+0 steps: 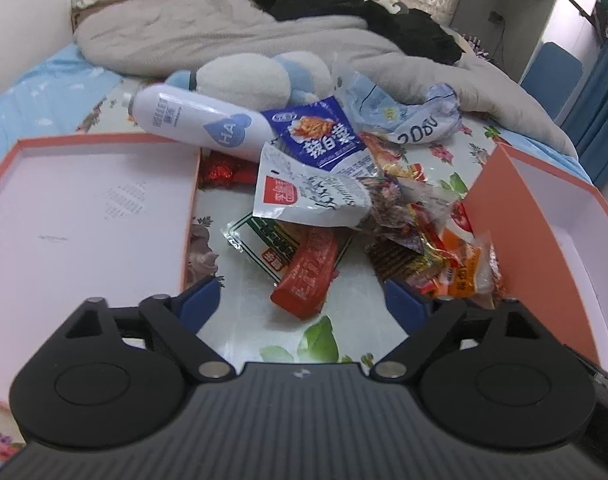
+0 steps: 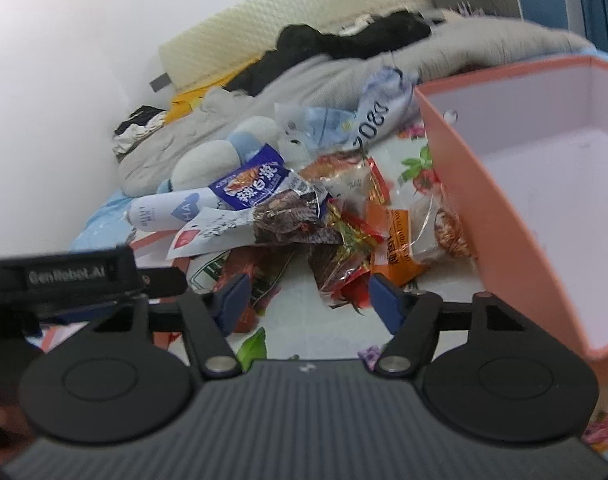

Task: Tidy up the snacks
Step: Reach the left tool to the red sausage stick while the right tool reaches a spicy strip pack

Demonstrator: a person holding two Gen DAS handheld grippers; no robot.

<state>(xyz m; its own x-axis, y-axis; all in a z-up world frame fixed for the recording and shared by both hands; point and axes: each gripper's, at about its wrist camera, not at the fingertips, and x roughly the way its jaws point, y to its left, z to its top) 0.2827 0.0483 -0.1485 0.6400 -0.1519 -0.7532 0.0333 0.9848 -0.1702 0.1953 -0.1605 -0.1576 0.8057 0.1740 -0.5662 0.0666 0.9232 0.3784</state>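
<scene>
I hold a hand-held gripper in each hand above a bed with a floral sheet [image 1: 264, 344]. My left hand-held gripper [image 1: 304, 304] has its blue fingers spread apart and grips nothing; just ahead of it lies a red packet [image 1: 308, 276]. My right hand-held gripper [image 2: 308, 300] is also spread apart and empty, its fingers just short of a crinkled dark wrapper [image 2: 340, 268].

The snacks [image 1: 344, 200] lie in a loose heap on the sheet between two parts of a pink box. They include a blue pouch [image 1: 320, 136], a white pouch [image 1: 304, 196], an orange packet [image 1: 464, 268] and a white bottle [image 1: 196, 120] lying on its side at the far left edge of the heap.

To take a packet cleanly, I judge it best to pick one on top or at the near edge, lower the fingers to either side of a flat end, and close on that one alone, since the wrappers overlap and may drag their neighbours.

The shallow lid [image 1: 84, 216] on my left looks empty, showing only its white inside. The deep box [image 2: 544, 184] on my right also shows a bare white inside; its nearest corner is hidden.
</scene>
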